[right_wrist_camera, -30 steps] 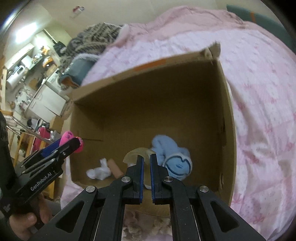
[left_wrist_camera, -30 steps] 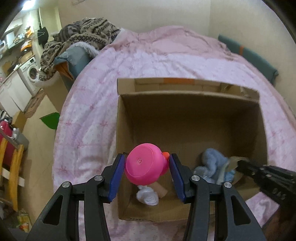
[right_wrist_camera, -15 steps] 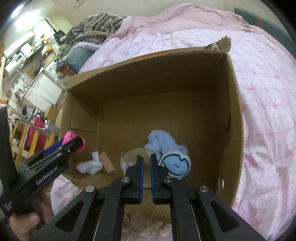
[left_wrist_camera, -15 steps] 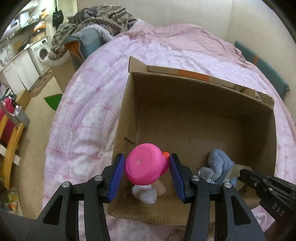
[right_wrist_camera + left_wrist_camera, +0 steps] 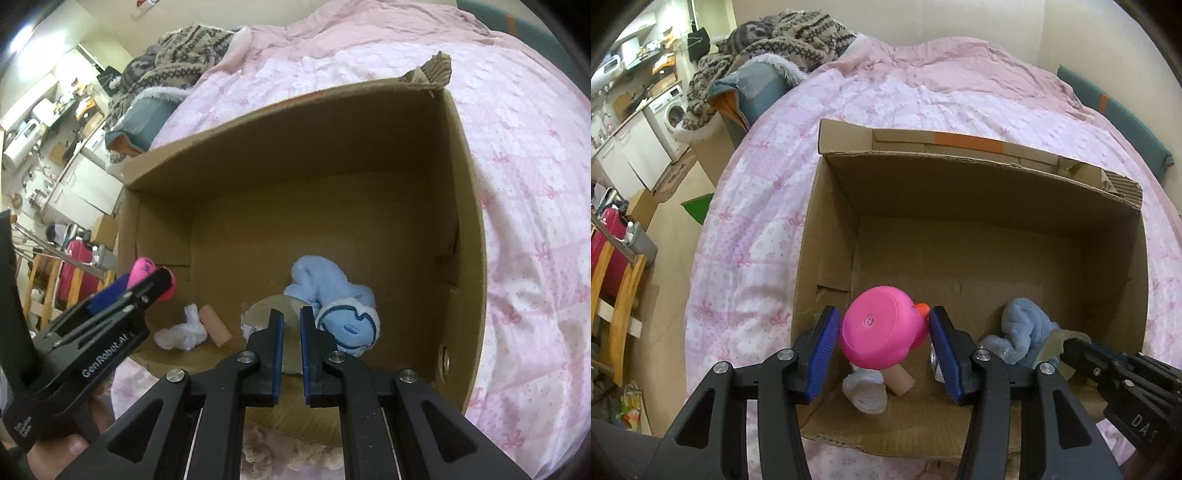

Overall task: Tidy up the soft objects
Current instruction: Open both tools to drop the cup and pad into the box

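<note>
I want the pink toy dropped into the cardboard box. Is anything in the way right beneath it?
Partly. The pink toy hangs in the left gripper, whose jaws are opening, over the cardboard box. Below it lie a white cloth and a tan roll; it would likely land on them. The box floor beyond is bare.

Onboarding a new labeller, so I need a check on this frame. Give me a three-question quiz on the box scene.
1. Short answer: what is between the fingers of the left gripper?
2. True or false: the cardboard box is empty.
3. Fill in: the right gripper is ____ on a translucent disc.

Key
1. A pink toy; the jaws are opening with it between them.
2. False: a blue plush, a white cloth and a small roll lie inside.
3. Shut.
</note>
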Motion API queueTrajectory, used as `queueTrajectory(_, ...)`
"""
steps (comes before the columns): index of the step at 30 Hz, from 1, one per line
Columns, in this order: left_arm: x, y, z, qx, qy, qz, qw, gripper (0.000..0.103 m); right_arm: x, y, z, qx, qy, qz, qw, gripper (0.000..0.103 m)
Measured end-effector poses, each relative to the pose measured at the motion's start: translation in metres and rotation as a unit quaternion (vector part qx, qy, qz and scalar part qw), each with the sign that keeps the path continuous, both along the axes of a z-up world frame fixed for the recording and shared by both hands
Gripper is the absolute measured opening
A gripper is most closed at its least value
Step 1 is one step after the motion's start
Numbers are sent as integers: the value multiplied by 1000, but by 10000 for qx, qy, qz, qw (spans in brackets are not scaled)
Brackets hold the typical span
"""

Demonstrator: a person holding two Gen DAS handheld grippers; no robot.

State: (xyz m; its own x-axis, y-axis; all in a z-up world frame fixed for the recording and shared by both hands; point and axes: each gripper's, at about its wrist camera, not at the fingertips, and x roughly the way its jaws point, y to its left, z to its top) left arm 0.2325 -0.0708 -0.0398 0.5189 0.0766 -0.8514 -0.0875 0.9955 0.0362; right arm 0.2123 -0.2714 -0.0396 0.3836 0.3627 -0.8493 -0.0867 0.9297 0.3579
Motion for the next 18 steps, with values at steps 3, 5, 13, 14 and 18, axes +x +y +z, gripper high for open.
queueTrajectory(3,-2,-3,5,82,-124,-11,9999,74,0,-2,4,-22,-75,-39,10000,20)
queueTrajectory(5,-3,-8,7,232,-138,-47,9996,75,0,-4,4,64,-51,-53,10000,23)
queueTrajectory(13,-7,-7,15,170,-190,-32,9997,75,-6,0,21,0,-479,52,9988,65)
queueTrajectory(14,-8,-7,17,169,-201,-30,9997,75,-6,1,23,7,-518,78,9986,65)
queueTrajectory(18,-15,-4,25,130,-279,-59,9995,75,-8,1,29,-15,-680,89,9976,65)
